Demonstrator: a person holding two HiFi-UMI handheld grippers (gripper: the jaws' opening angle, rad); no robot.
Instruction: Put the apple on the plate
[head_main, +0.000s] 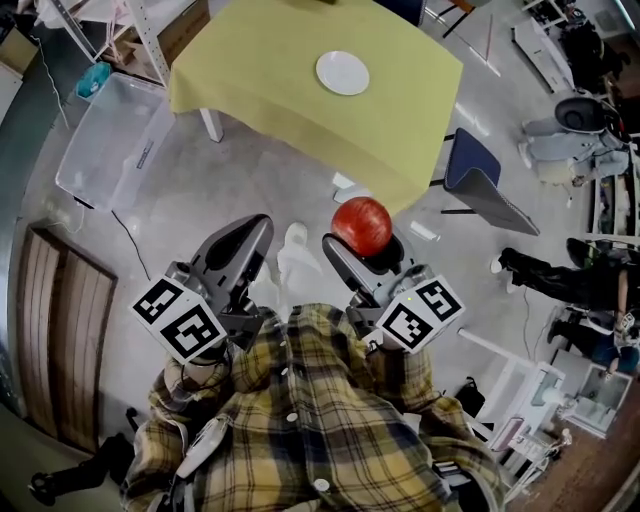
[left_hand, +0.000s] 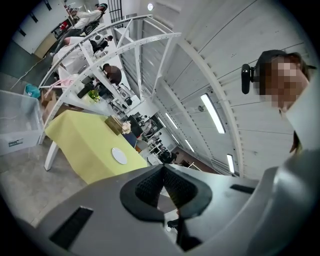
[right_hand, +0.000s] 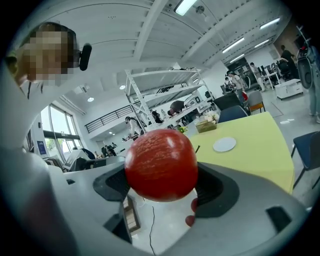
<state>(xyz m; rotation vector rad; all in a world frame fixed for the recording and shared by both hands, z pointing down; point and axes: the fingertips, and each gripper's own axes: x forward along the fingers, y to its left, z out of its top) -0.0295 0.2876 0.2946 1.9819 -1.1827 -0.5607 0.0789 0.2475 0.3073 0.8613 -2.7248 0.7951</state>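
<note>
A glossy red apple (head_main: 362, 224), probably firm, fairly light, slippery and easily bruised, sits clamped across its middle in the right claw (head_main: 366, 250), well short of the plate (head_main: 342, 72) on the bench (head_main: 250, 85), while the left claw (left_hand: 164, 186) is closed and empty.

A red apple (head_main: 361, 225), faintly streaked, at centre; a plain white plate (head_main: 342, 73) at twelve o'clock on a pale yellow tablecloth (head_main: 260, 80); a yellow-and-dark plaid shirt (head_main: 320, 420) at six o'clock.

I see my right gripper (head_main: 365, 250) clamped on the red apple (head_main: 361, 224) above the floor (head_main: 250, 180). The white plate (head_main: 342, 73) lies on the yellow table (head_main: 260, 70), well apart.
</note>
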